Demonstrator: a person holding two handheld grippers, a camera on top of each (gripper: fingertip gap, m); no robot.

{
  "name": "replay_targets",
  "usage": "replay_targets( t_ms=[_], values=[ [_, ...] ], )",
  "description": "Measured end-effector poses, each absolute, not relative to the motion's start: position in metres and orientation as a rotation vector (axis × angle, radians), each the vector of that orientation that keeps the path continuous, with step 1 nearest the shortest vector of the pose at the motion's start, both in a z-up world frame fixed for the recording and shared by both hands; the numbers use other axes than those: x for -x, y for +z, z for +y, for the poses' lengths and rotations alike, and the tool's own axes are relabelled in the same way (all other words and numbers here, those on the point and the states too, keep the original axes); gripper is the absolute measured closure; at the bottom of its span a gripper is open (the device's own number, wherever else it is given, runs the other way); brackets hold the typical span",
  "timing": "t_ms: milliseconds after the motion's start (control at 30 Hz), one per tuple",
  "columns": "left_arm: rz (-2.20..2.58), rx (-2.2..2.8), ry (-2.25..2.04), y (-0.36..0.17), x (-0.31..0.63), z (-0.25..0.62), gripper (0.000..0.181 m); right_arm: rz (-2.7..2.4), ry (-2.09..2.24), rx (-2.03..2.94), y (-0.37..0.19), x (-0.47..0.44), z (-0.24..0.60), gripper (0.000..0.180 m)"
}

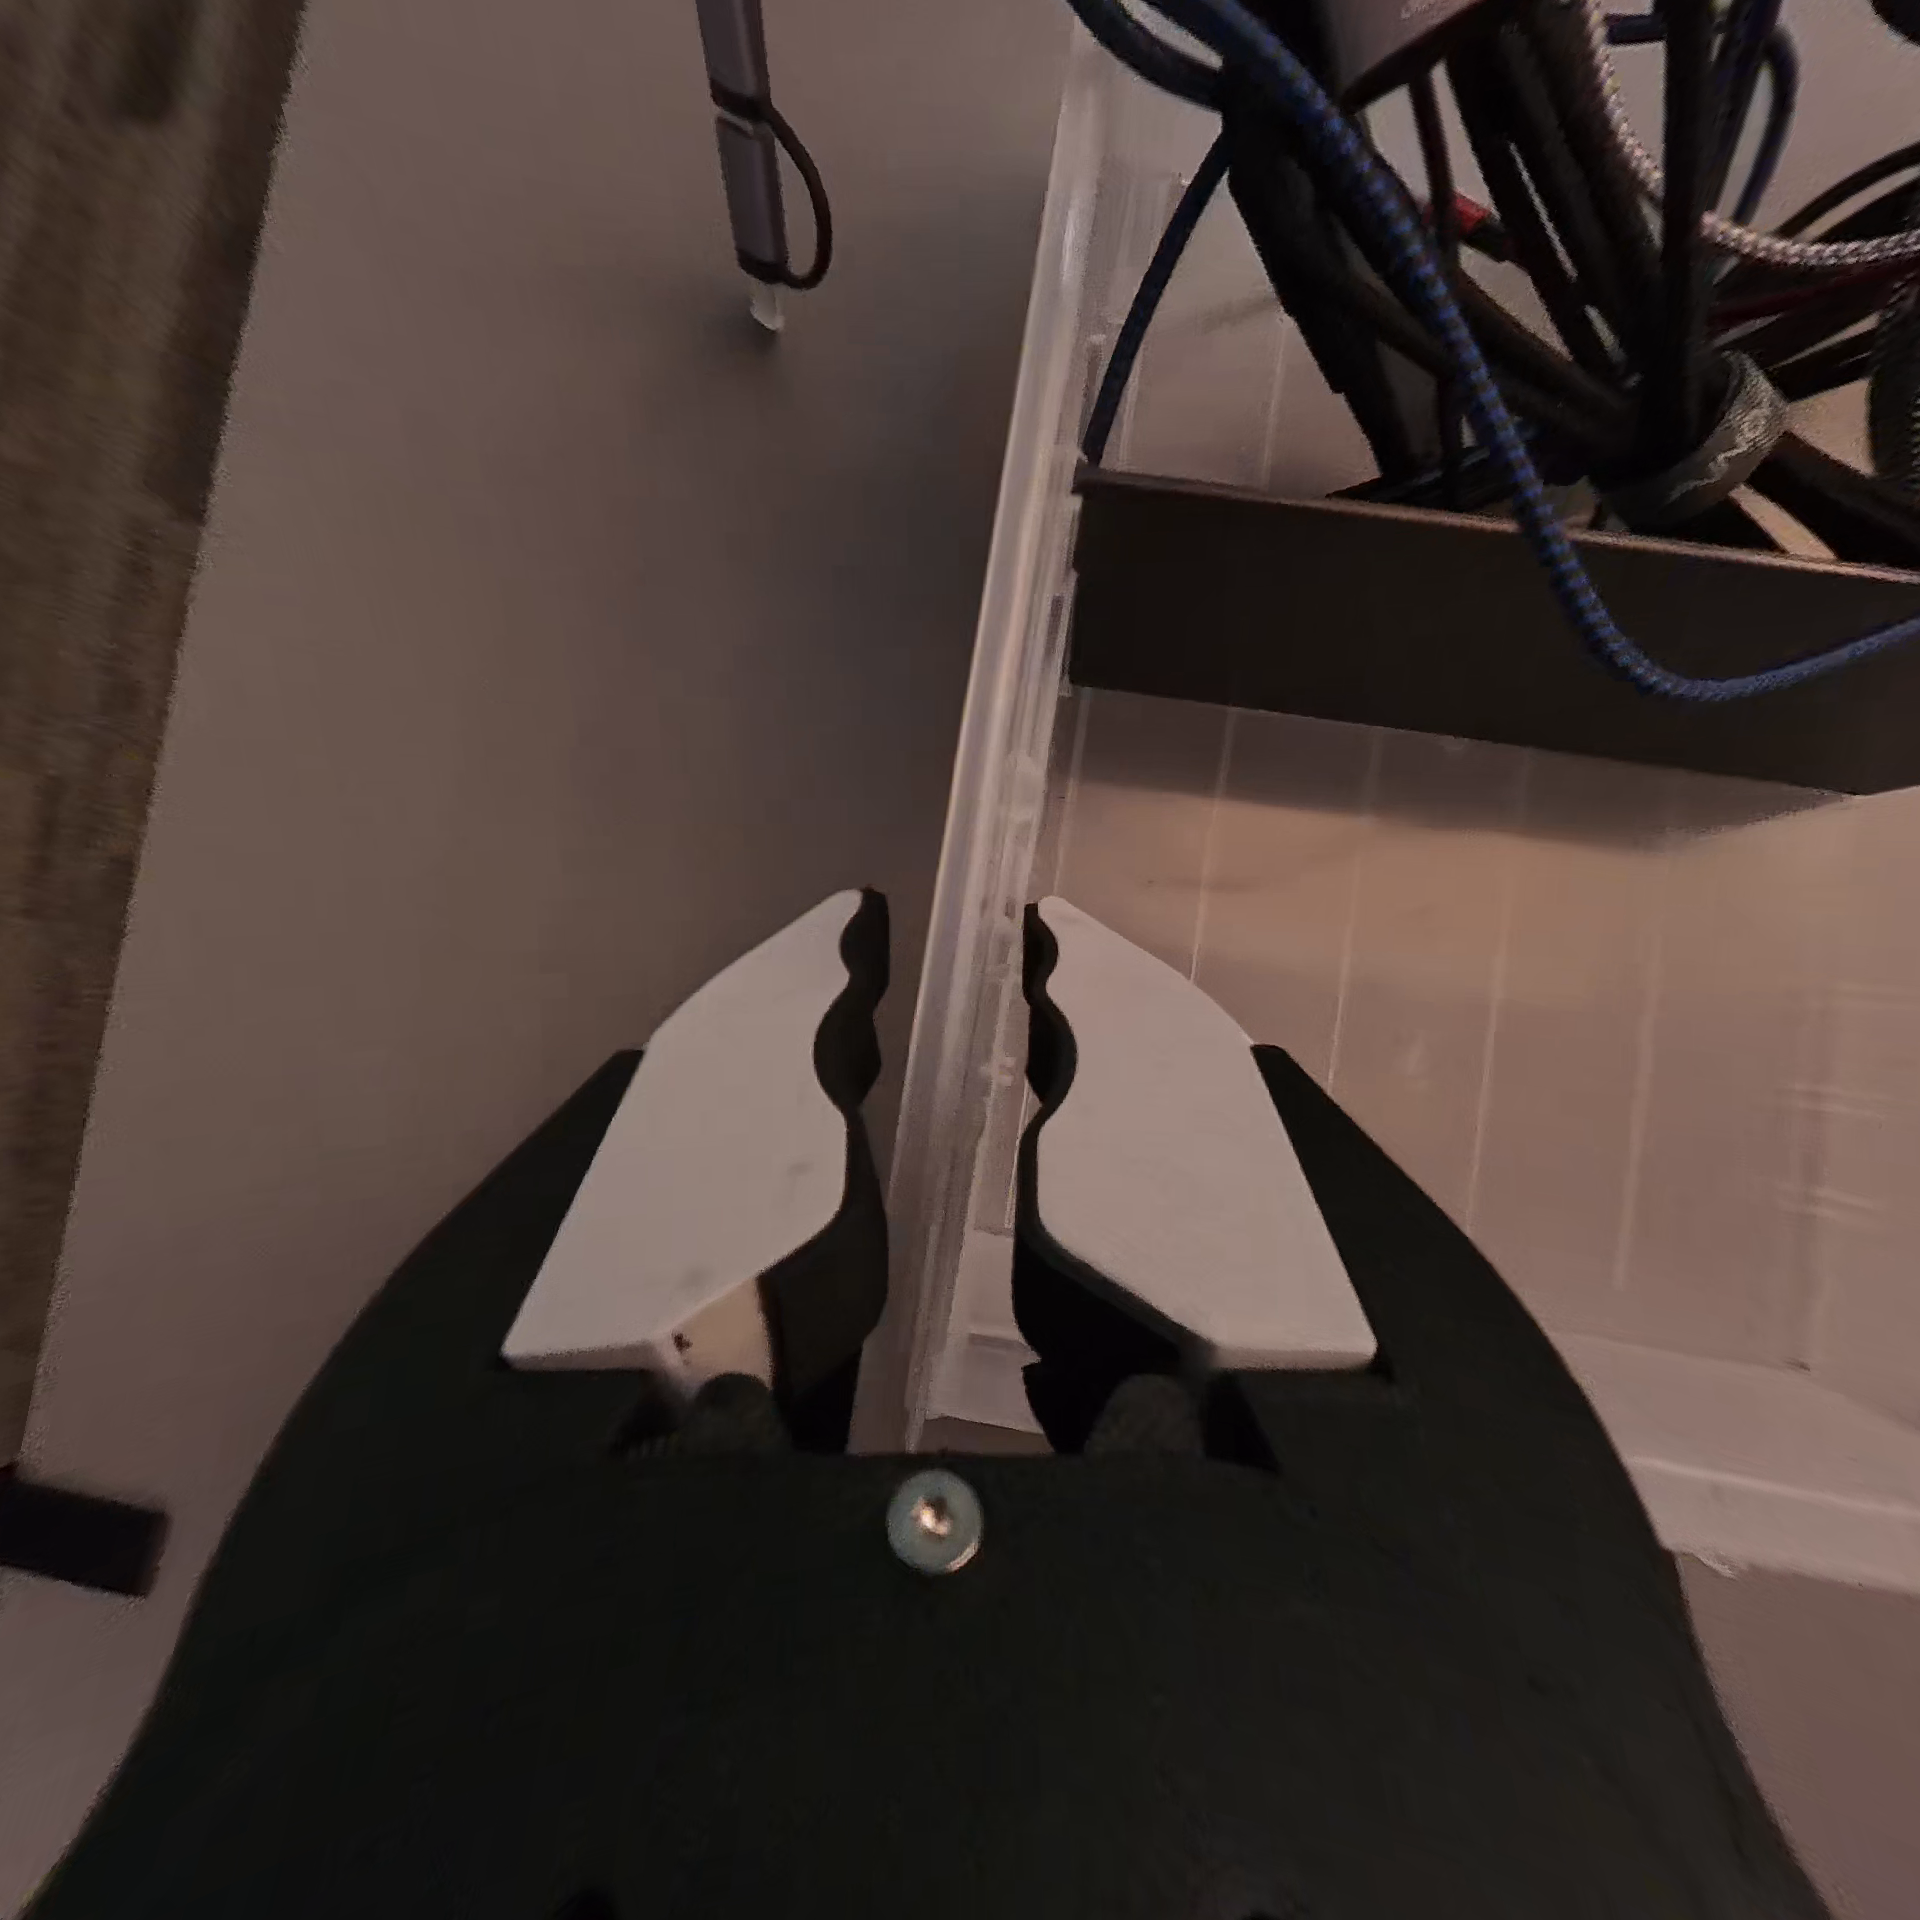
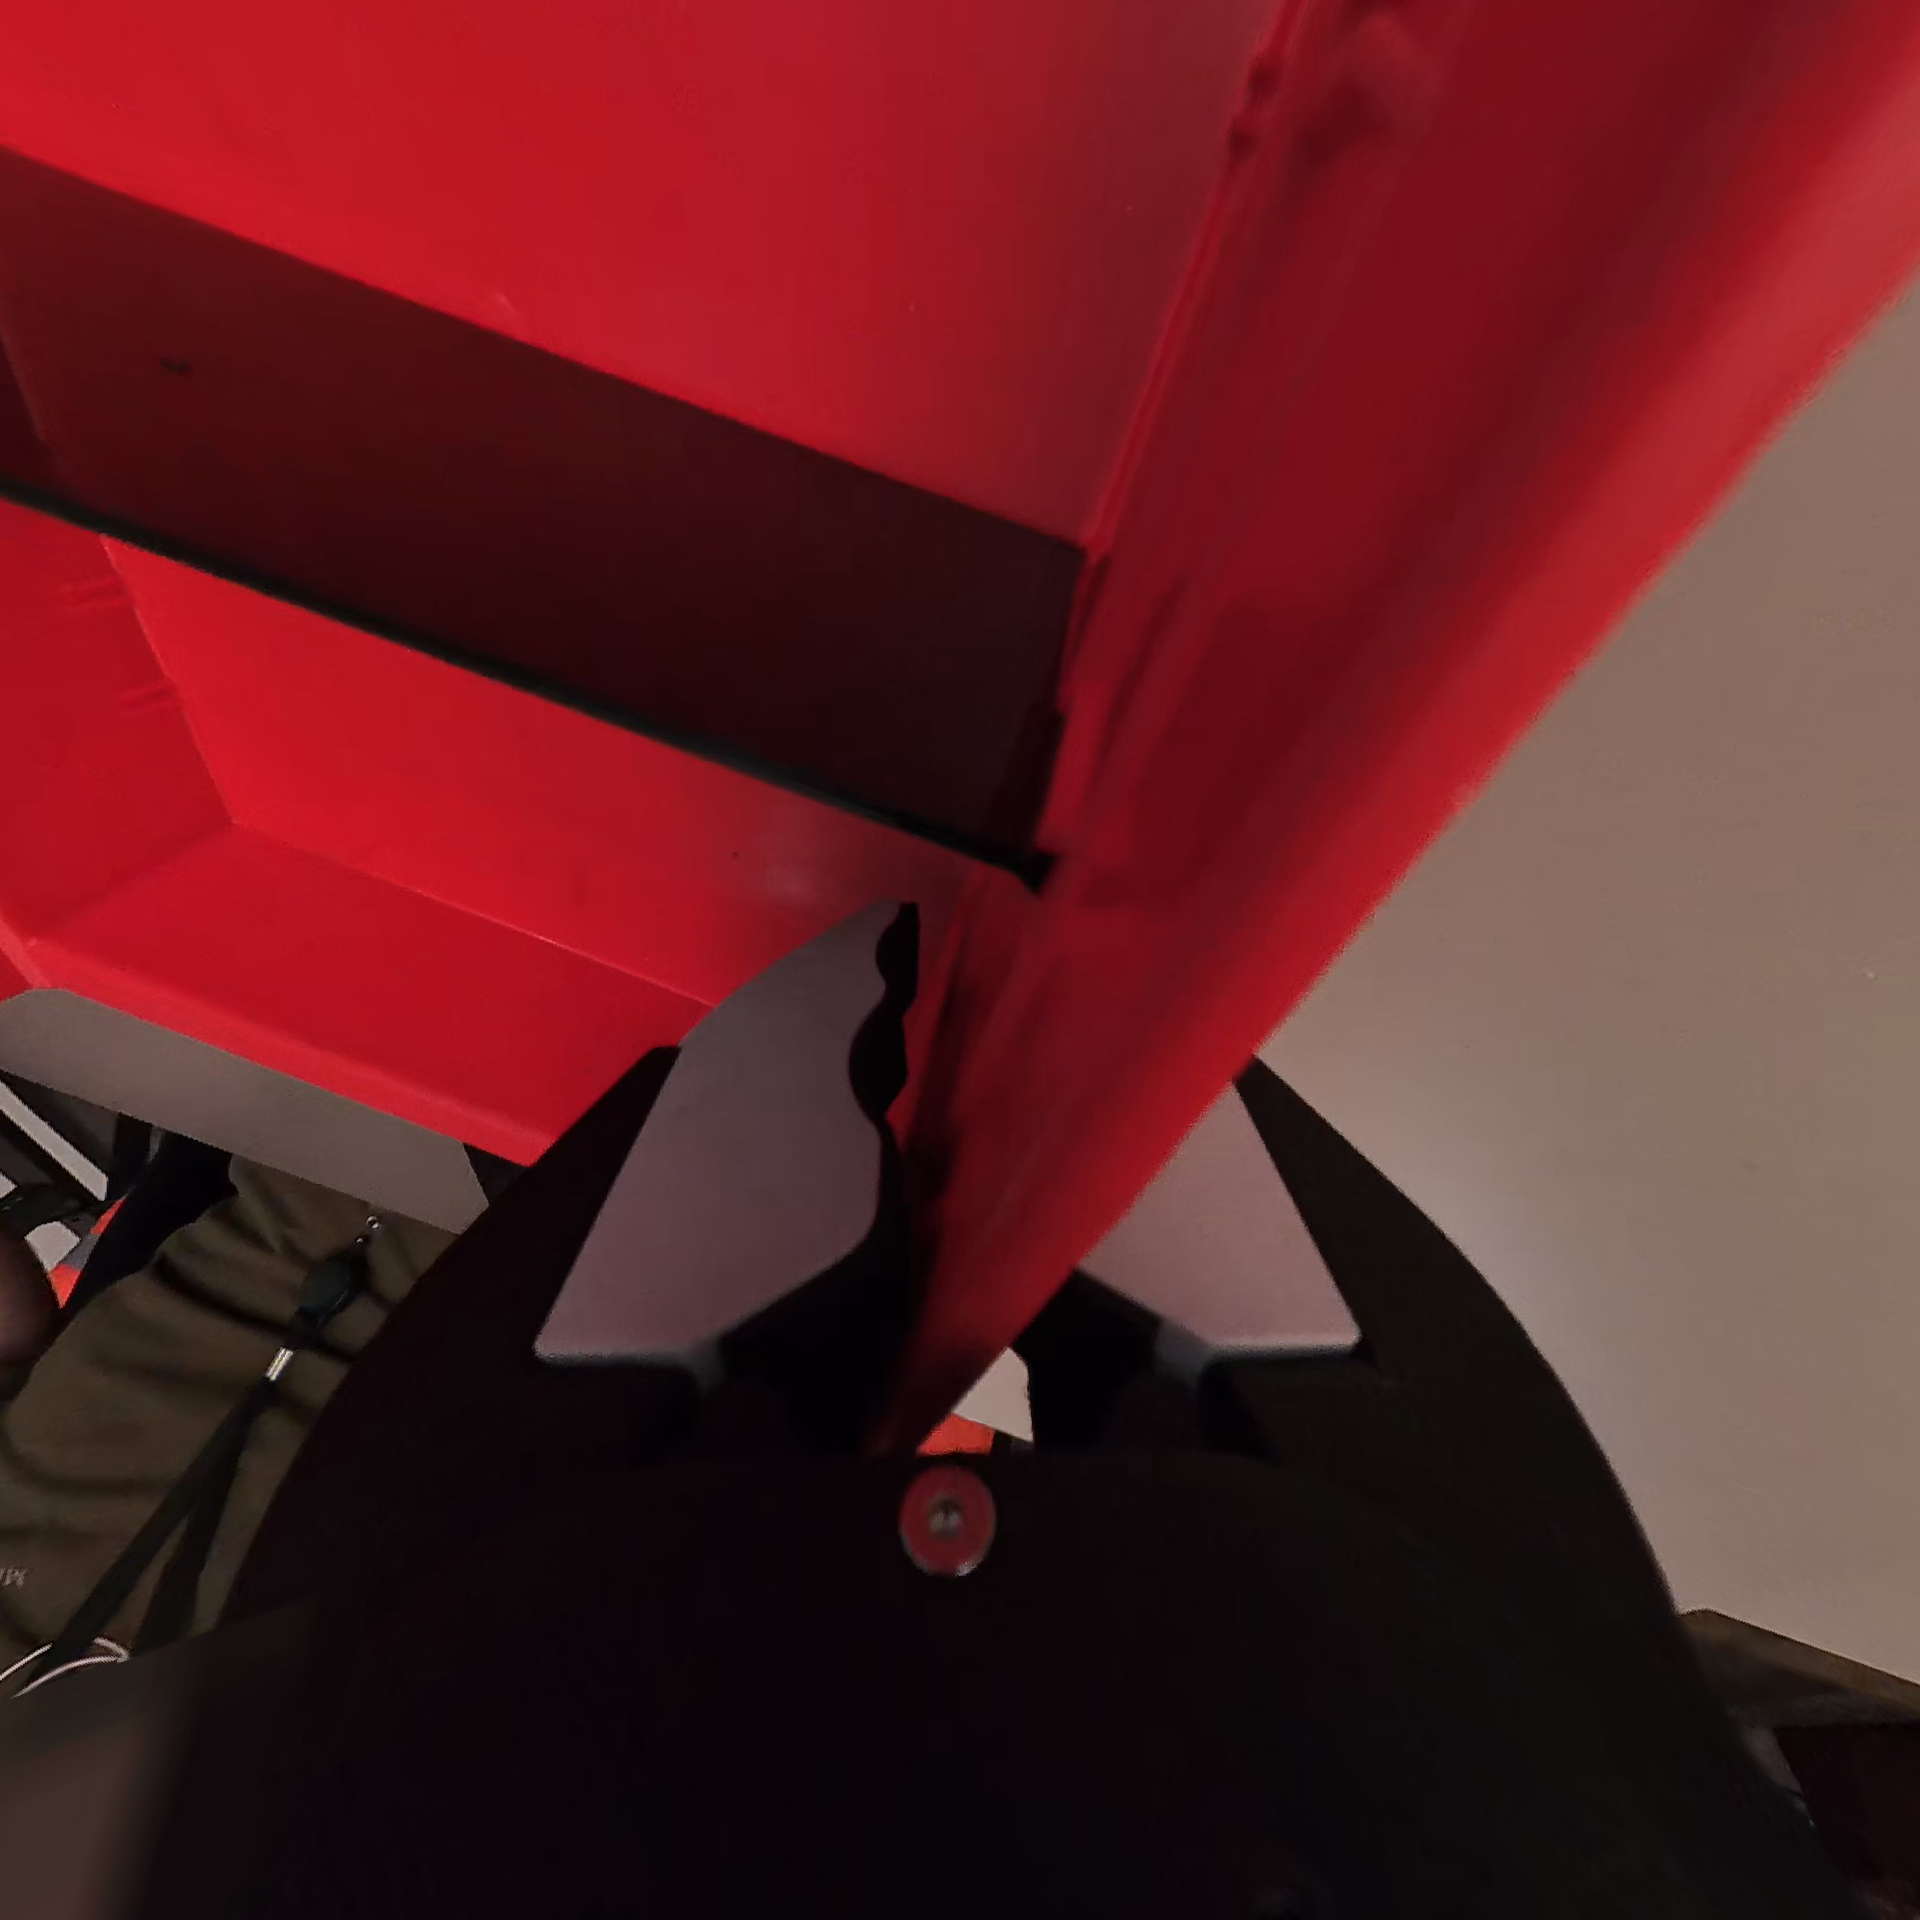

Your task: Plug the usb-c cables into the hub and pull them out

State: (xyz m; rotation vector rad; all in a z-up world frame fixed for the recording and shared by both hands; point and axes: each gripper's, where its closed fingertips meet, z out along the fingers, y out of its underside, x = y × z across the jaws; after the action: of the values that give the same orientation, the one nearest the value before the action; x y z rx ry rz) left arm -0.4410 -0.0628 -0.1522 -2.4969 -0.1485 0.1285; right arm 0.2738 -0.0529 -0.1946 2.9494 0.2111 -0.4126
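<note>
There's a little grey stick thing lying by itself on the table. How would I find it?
Start at the clear plastic bin full of tangled cables. Look at the bare grey table beside its wall. The grey adapter lies there alone, with a small black loop on it, unlike the bundled cables inside the bin.

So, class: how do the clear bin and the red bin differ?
The clear bin is see-through; the red bin is opaque. The clear bin holds tangled cables; the red bin's visible compartments show none. Both have a dark divider. The clear bin's wall sits between the left tongs, the red bin's between the right tongs.
</note>
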Motion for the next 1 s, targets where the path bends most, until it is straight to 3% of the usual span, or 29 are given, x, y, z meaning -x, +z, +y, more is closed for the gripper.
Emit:
replay_targets(
  t_ms=[1000],
  values=[
    [-0.074, 2.497, 0.088, -0.152, 0.427, -0.057, 0.158, 0.169, -0.367, -2.906, -0.193, -0.273, -0.059, 0.169]
  ],
)
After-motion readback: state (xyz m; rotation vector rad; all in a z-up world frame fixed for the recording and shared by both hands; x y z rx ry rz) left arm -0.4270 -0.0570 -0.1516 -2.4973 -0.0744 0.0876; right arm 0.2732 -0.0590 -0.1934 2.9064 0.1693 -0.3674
